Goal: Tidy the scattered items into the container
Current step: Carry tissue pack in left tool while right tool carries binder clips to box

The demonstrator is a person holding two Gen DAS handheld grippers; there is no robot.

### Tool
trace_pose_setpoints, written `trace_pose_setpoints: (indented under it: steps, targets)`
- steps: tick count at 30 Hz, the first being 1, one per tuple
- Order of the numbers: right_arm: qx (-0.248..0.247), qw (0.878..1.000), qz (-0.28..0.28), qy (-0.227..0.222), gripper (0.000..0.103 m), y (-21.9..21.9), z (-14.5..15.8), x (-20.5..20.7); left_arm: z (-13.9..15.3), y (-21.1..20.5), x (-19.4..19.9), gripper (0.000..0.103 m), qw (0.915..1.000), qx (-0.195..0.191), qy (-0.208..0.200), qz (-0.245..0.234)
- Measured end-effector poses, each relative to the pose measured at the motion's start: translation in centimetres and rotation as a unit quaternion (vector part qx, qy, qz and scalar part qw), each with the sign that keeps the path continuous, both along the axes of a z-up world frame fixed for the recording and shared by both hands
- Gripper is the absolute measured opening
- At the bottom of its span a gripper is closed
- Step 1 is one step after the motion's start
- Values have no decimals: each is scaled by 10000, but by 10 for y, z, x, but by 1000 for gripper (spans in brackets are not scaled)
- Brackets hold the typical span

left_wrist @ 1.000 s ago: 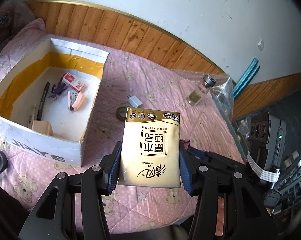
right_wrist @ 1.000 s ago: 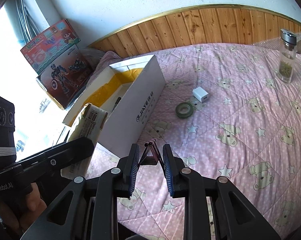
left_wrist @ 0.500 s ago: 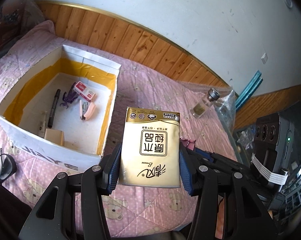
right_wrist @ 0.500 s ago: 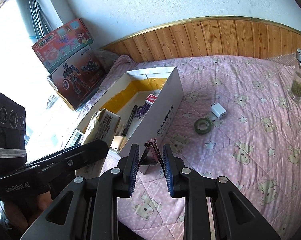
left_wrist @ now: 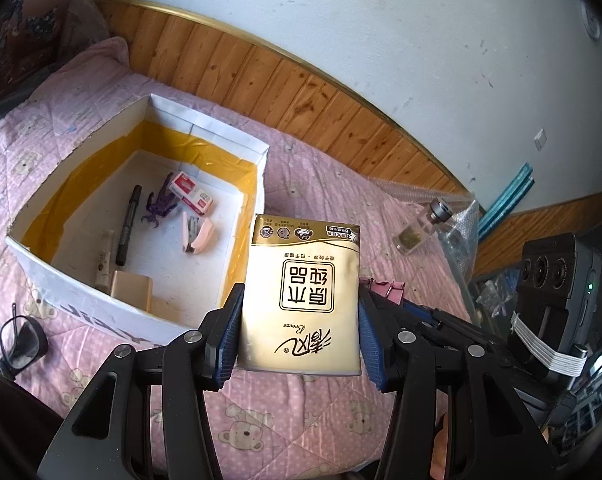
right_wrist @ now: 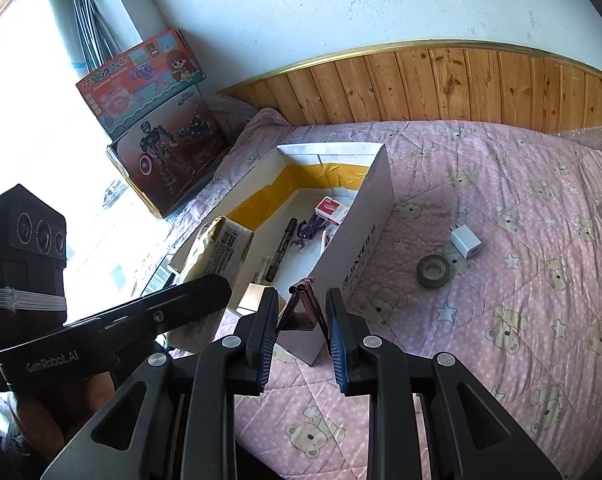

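The left gripper (left_wrist: 299, 338) is clamping a gold tissue pack (left_wrist: 301, 296) by its soft sides, holding it upright just right of the box (left_wrist: 261, 160). The right gripper (right_wrist: 302, 334) is pinching a pink binder clip (right_wrist: 303, 308) by its body, wire handles pointing up, over the box's near corner.

Risks from here, as a judgement: the pack is a glossy, squashy film pouch, so it could slide out of the ribbed pads or buckle if tipped. Being tall, it could catch the box's right wall and drop onto the quilt (left_wrist: 321, 200). The clip is small, hard and springy, and could twist free. With both grippers working close together, they could knock each other over the rim.

The box is white cardboard, open-topped, taped yellow inside. Already lying in it are a black pen (left_wrist: 128, 224), a pink stapler (left_wrist: 199, 236), a staple carton (left_wrist: 191, 194) and a purple hair claw (left_wrist: 159, 206). Left out on the padded bear-print quilt, to the right: a tape roll (right_wrist: 433, 270), a white charger (right_wrist: 465, 240) and a glass bottle (left_wrist: 421, 230).
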State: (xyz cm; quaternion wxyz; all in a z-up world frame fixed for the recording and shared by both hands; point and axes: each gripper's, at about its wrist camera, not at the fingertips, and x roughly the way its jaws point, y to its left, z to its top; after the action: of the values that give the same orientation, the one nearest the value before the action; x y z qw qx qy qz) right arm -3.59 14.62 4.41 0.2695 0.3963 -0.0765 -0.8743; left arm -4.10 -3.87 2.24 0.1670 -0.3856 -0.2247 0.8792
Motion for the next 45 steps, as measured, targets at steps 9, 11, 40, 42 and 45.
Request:
trace_pose_setpoints:
  steps: [9, 11, 40, 42, 45]
  targets:
    - [1, 9998, 177, 30, 26, -17, 6, -14, -2, -19, -16, 53, 9997, 86, -70, 223]
    - [-21, 9998, 215, 21, 26, -20, 7, -18, -3, -25, -21, 53, 9994, 151, -113, 277]
    - [-10, 9979, 628, -170, 26, -58, 0, -65, -30, -68, -88, 53, 9881, 896, -801, 959]
    - [1, 9976, 668, -188, 26, -61, -2, -68, -33, -69, -92, 53, 9866, 940, -886, 998]
    - [38, 9971, 732, -204, 26, -67, -5, -72, -39, -72, -98, 53, 9842, 993, -1019, 1057]
